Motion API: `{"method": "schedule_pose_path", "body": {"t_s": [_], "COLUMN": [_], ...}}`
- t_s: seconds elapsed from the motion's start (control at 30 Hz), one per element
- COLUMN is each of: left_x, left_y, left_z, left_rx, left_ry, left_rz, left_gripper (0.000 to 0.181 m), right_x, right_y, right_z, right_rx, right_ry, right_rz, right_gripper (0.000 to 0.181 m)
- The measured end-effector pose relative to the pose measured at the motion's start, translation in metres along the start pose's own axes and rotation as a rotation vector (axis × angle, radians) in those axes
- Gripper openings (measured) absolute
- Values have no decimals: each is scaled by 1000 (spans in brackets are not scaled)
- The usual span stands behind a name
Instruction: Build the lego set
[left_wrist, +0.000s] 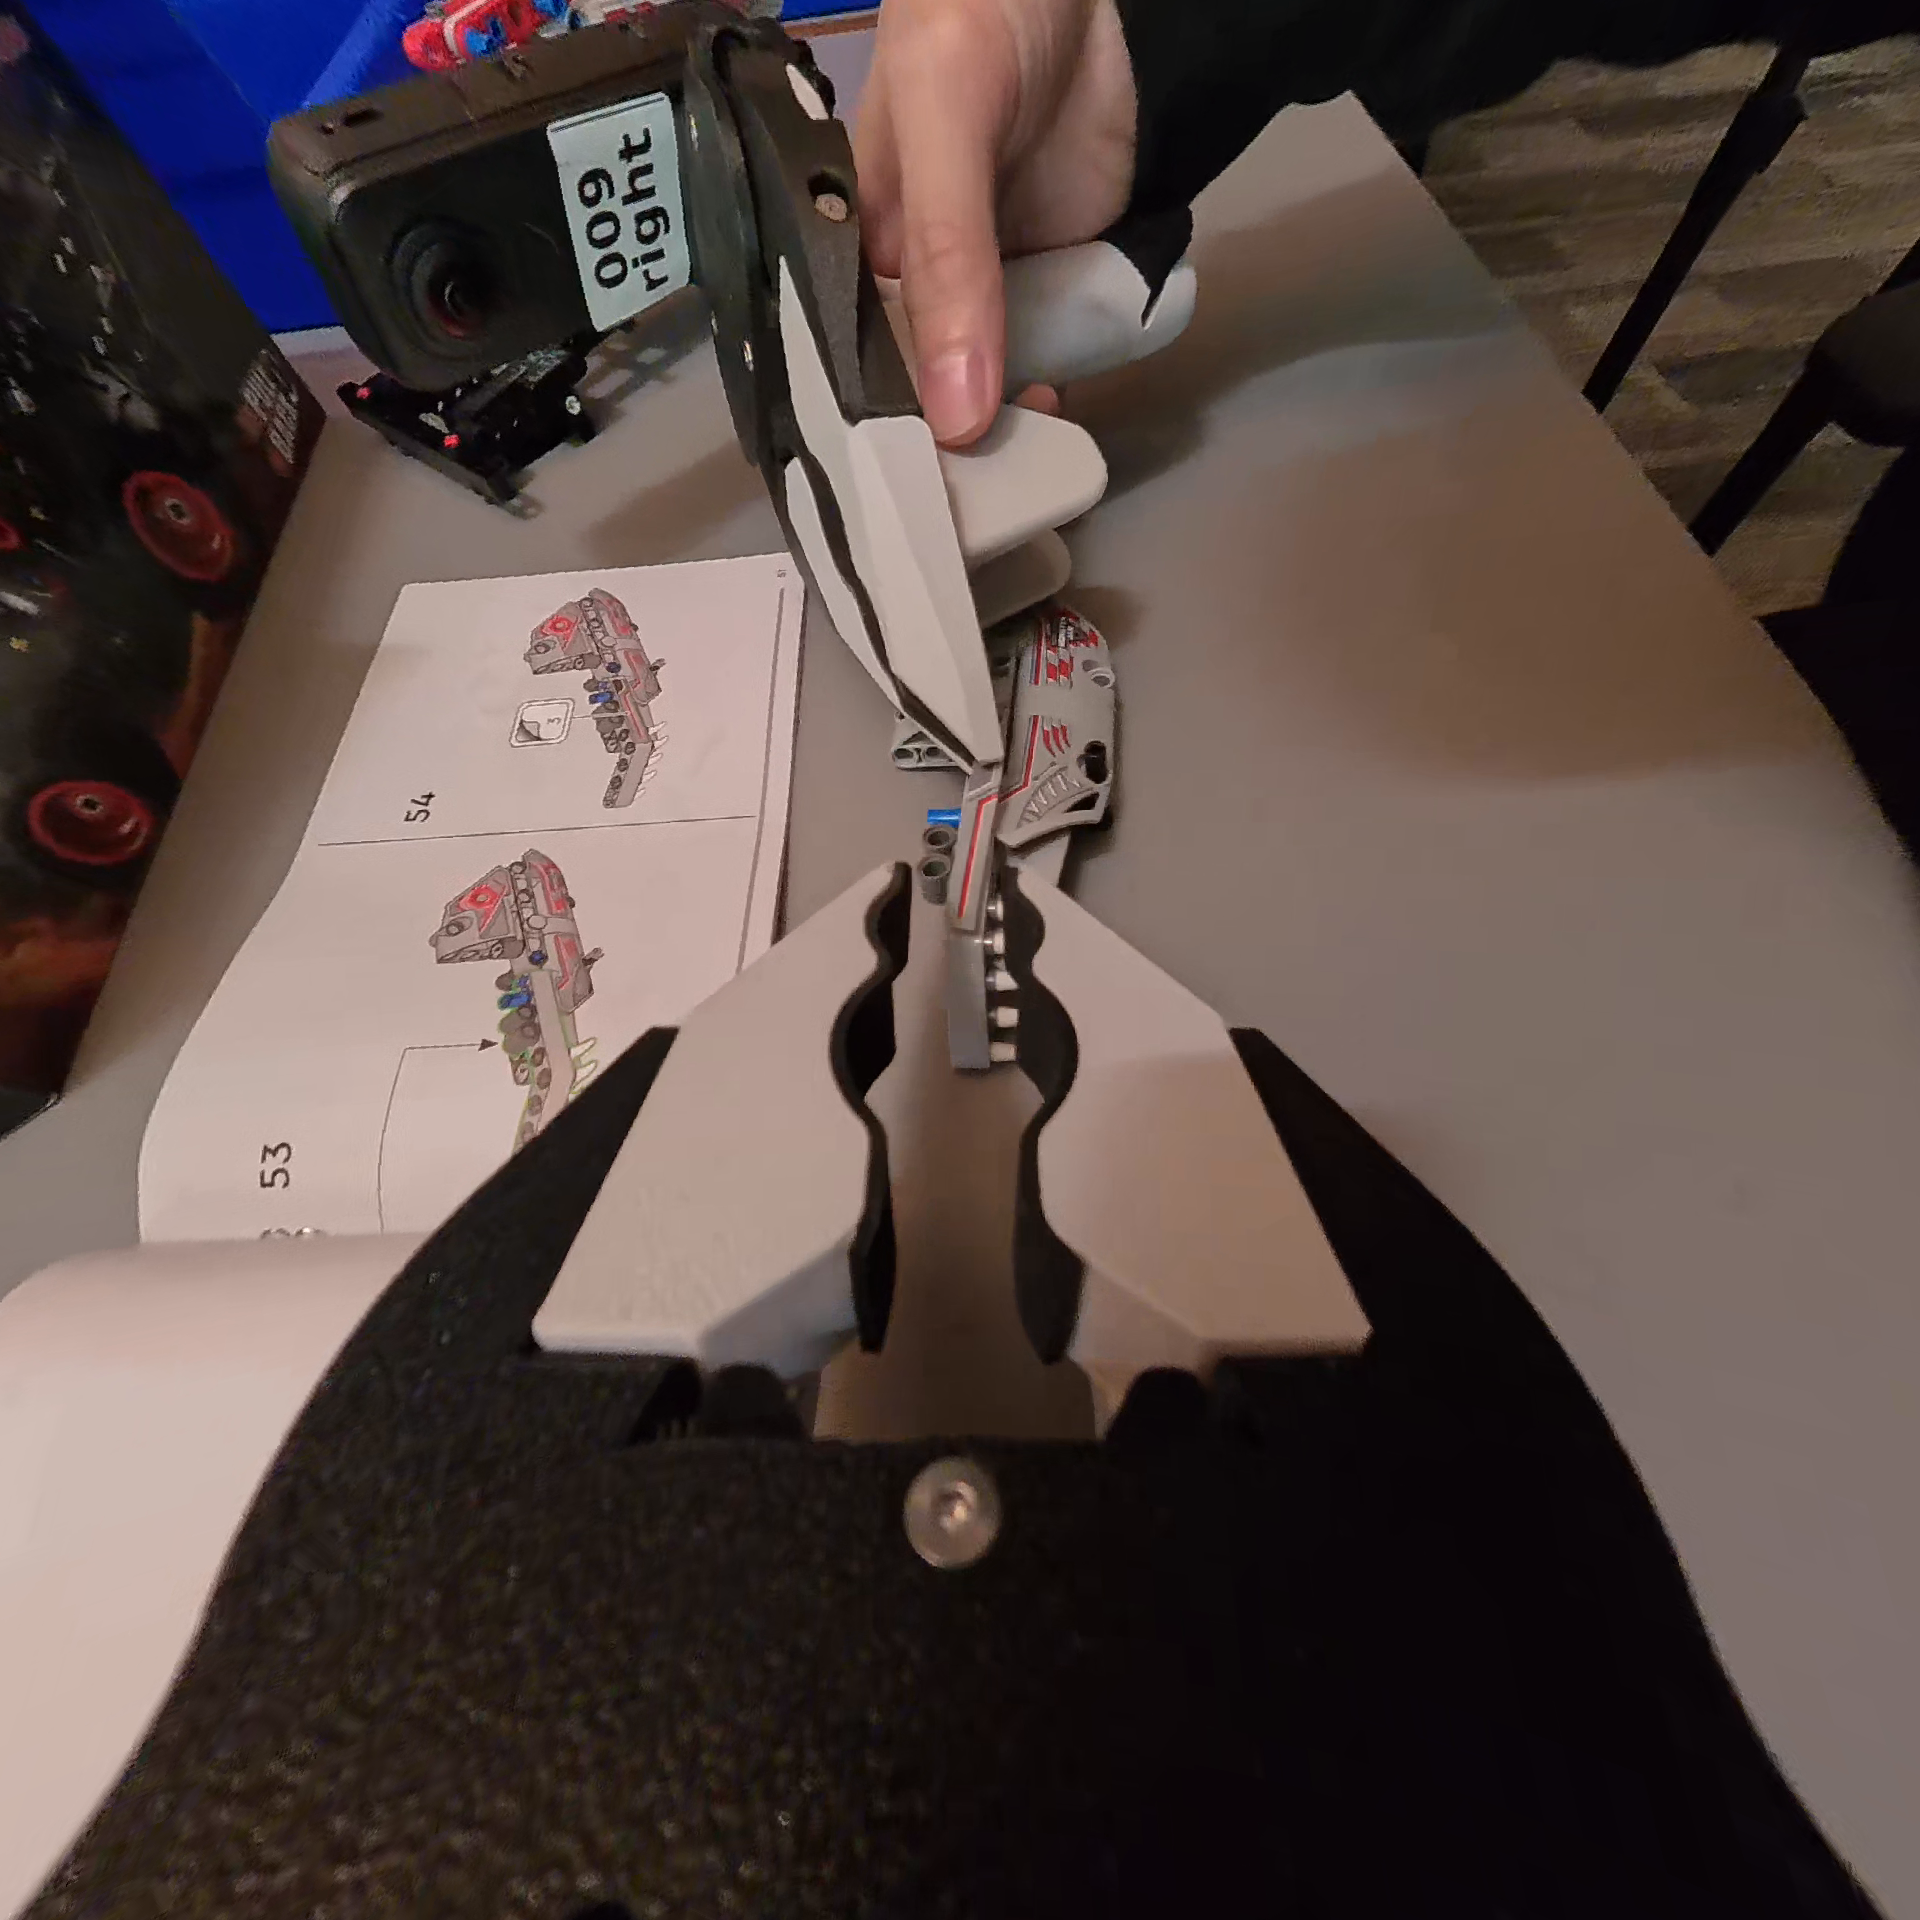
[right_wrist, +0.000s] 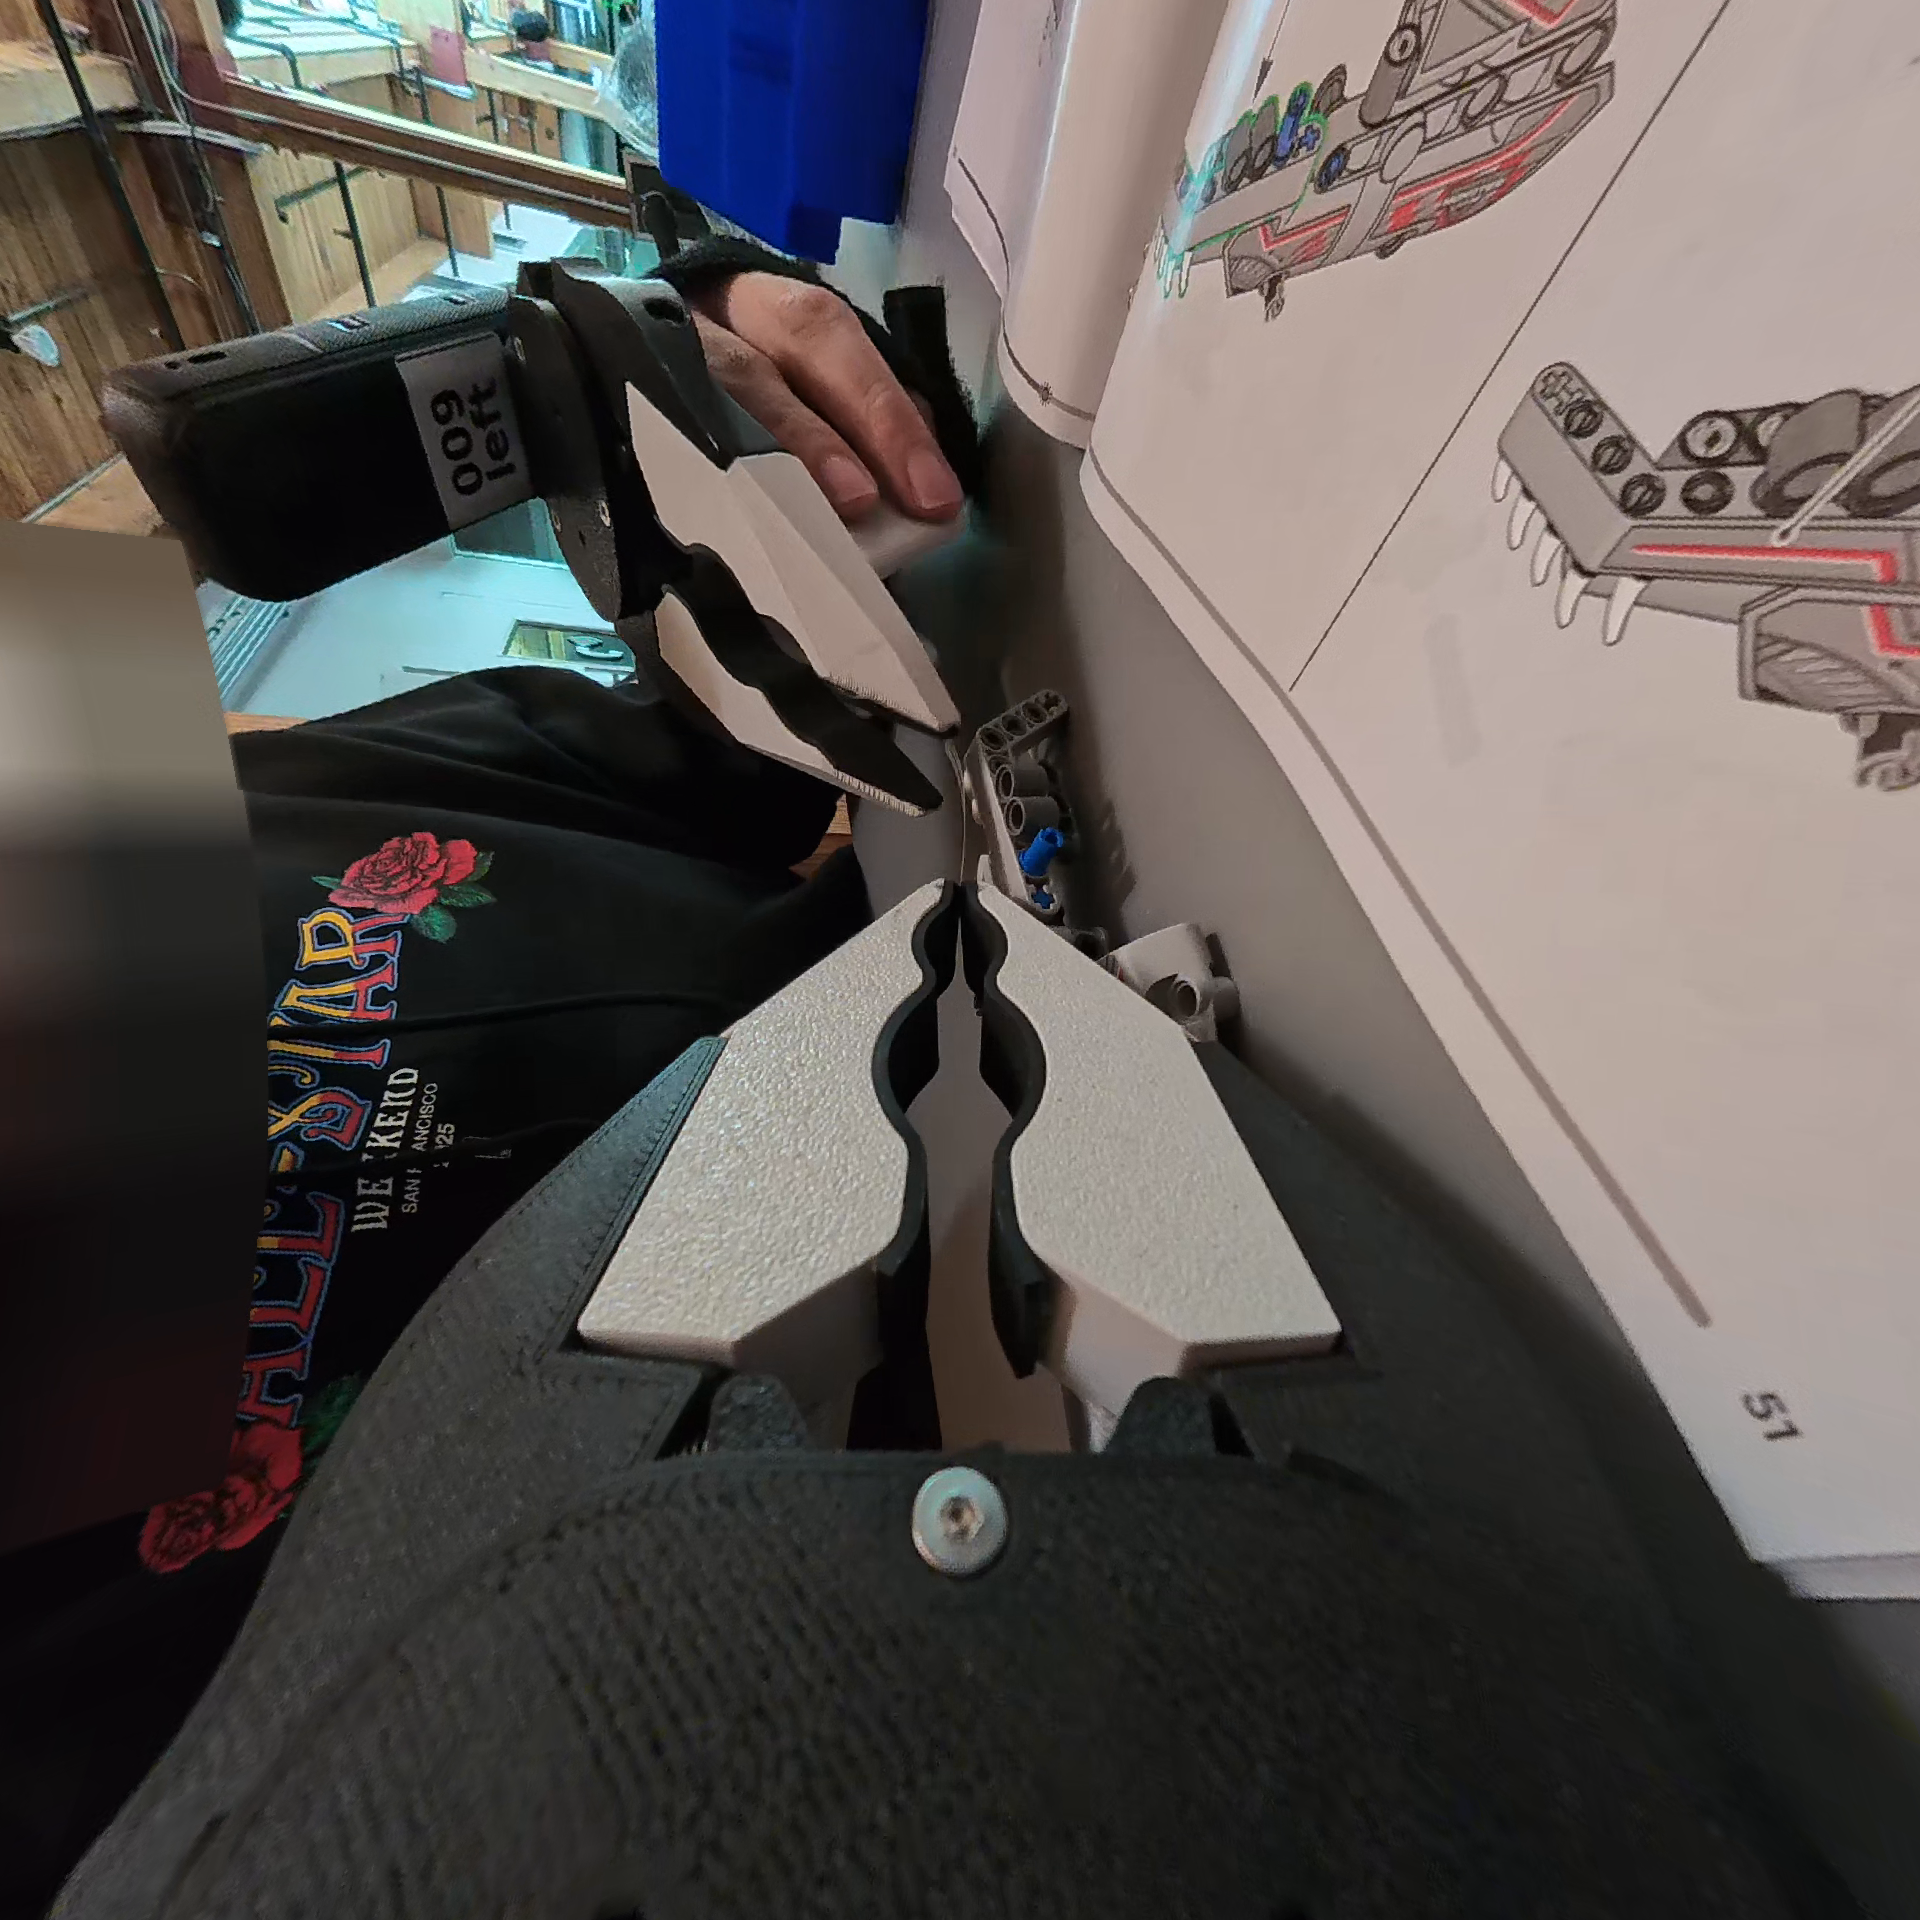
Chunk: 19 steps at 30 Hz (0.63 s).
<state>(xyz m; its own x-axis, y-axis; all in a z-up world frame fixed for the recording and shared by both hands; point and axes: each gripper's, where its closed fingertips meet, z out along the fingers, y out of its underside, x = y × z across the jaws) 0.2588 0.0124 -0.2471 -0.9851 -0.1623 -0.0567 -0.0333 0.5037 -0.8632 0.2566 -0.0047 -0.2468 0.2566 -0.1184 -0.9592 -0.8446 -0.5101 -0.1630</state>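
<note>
A grey lego assembly (left_wrist: 1060, 727) with red-striped panels lies on the grey table (left_wrist: 1455, 935). Its toothed grey beam (left_wrist: 971, 997) reaches between the jaws of my left gripper (left_wrist: 958, 883), which is open and straddles the beam, nearer the right finger. My right gripper (left_wrist: 982, 764) comes down from above and is shut on the thin edge of the assembly's panel. In the right wrist view my right gripper (right_wrist: 958, 896) is pinched shut with the assembly (right_wrist: 1023, 790) just past its tips. The left gripper (right_wrist: 935, 769) is at the assembly's far end, tips apart.
An open instruction booklet (left_wrist: 520, 831) lies left of the assembly and also shows in the right wrist view (right_wrist: 1455, 727). The dark set box (left_wrist: 125, 520) stands at far left, with a black lego frame (left_wrist: 468, 416) and a blue bin (left_wrist: 208, 104) behind. The table edge and chair legs (left_wrist: 1714, 208) are at right. Left and right tips are no more than a few centimetres apart.
</note>
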Motion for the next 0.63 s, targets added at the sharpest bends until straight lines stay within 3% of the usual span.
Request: {"method": "schedule_pose_path", "body": {"t_s": [0.37, 0.63], "left_x": [-2, 2], "left_y": [6, 9], "left_z": [3, 2], "left_rx": [-46, -61], "left_ry": [-24, 0], "left_rz": [-7, -25], "left_gripper": [16, 7], "right_x": [3, 2], "right_y": [-1, -1], "right_z": [-1, -4], "right_rx": [7, 5], "right_ry": [21, 5], "right_rz": [-9, -3], "right_gripper": [0, 0]}}
